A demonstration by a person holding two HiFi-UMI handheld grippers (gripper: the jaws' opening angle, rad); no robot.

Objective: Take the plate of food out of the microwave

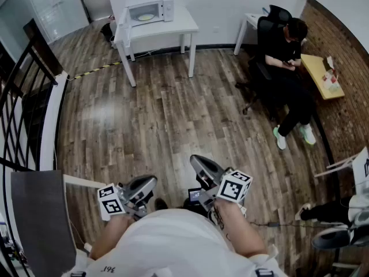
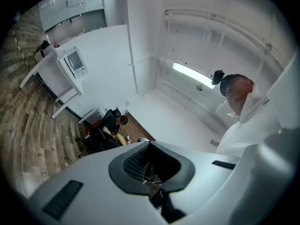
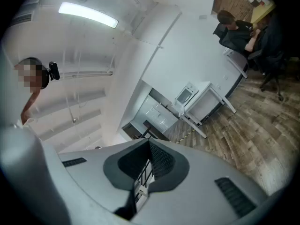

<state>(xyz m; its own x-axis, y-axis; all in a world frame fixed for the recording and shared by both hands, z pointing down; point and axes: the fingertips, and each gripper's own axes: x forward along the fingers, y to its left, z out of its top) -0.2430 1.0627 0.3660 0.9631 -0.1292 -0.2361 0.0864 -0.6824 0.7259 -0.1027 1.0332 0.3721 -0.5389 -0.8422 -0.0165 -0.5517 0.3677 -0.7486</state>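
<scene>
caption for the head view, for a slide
Left gripper and right gripper, shut and empty, across the wood floor from the microwave on its white table.

The left hand-held gripper and right hand-held gripper have smooth matt grey plastic shells. Ahead of them, the brown wood-plank floor shines glossy; the white counter and white microwave look smooth.

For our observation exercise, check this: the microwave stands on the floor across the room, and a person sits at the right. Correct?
No. The head view shows the microwave on the white table, not on the floor; the rest holds.
</scene>
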